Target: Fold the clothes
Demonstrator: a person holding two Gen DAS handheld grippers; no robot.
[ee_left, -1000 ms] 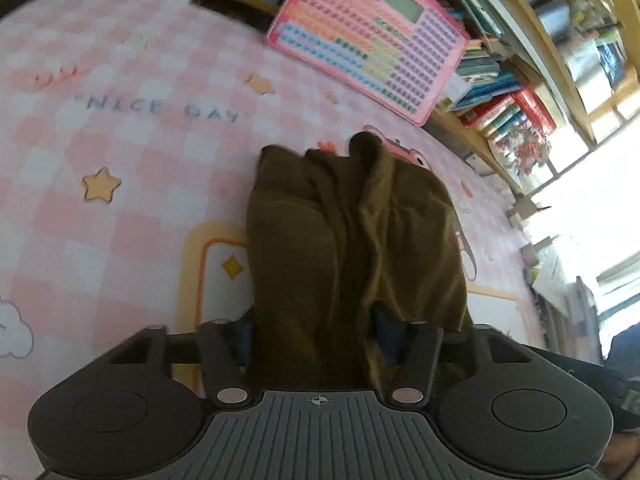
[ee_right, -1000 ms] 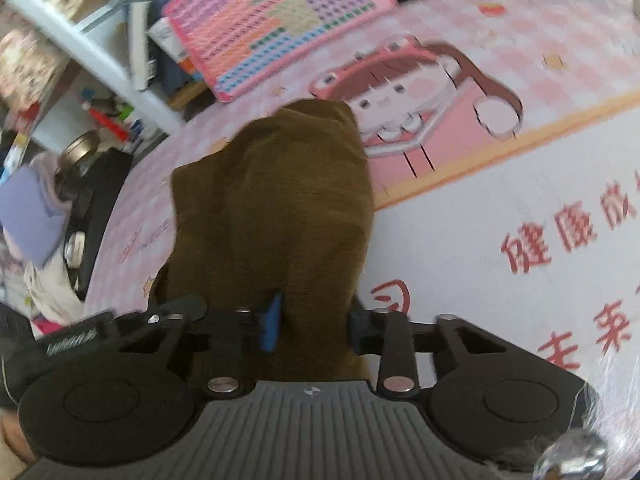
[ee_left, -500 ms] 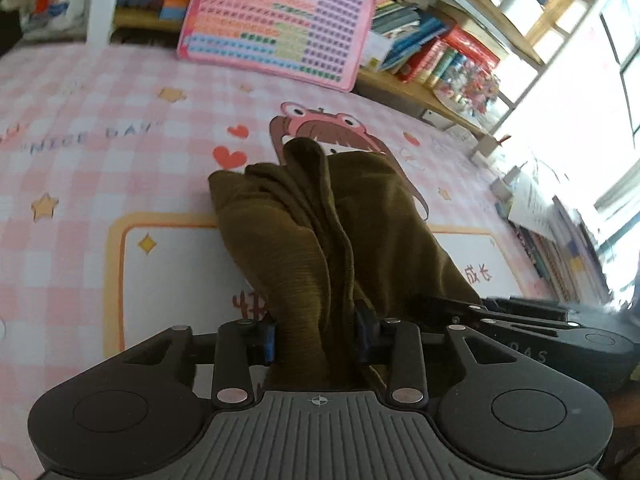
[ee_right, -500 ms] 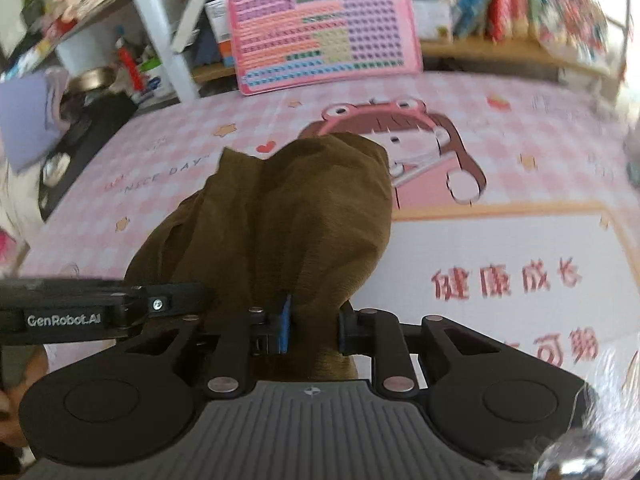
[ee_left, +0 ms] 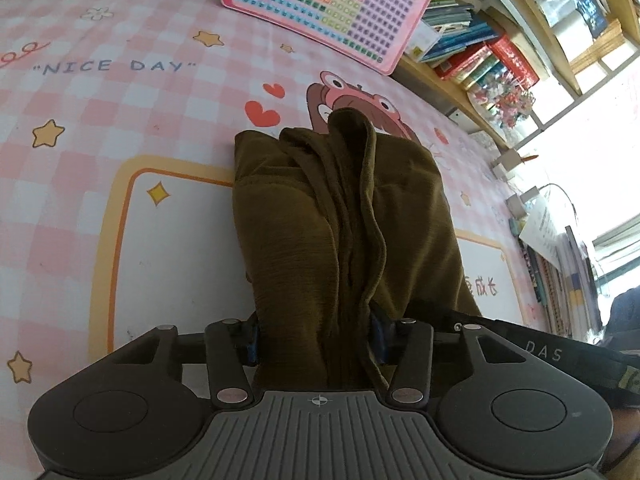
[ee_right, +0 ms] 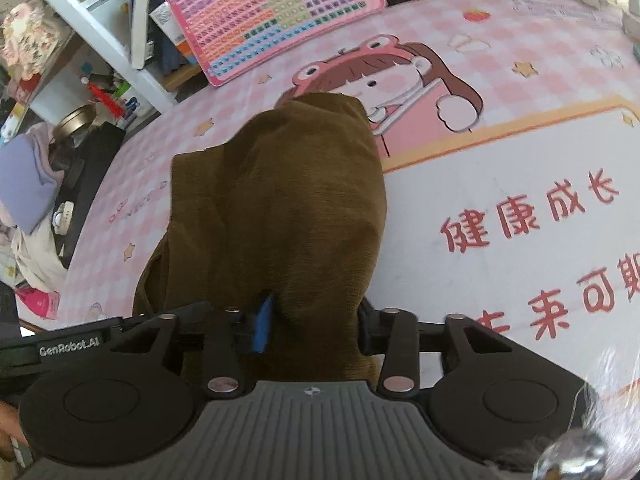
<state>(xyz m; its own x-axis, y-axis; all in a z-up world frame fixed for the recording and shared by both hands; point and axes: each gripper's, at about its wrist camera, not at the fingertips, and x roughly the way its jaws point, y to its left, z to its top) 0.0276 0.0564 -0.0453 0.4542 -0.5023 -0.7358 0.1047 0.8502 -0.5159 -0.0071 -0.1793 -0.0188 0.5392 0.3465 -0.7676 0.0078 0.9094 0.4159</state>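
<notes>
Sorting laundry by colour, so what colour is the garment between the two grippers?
Dark olive brown, plain with no print. The garment shows best in the left wrist view.

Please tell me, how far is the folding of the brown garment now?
Done: the brown garment is already gathered into a narrow, layered bundle on the pink mat. In hand: its near end lies between the jaws of both the left hand-held gripper and the right hand-held gripper, and both sets of jaws are opening. Left: the top looks bunched and creased, so smoothing or another fold probably remains.
</notes>
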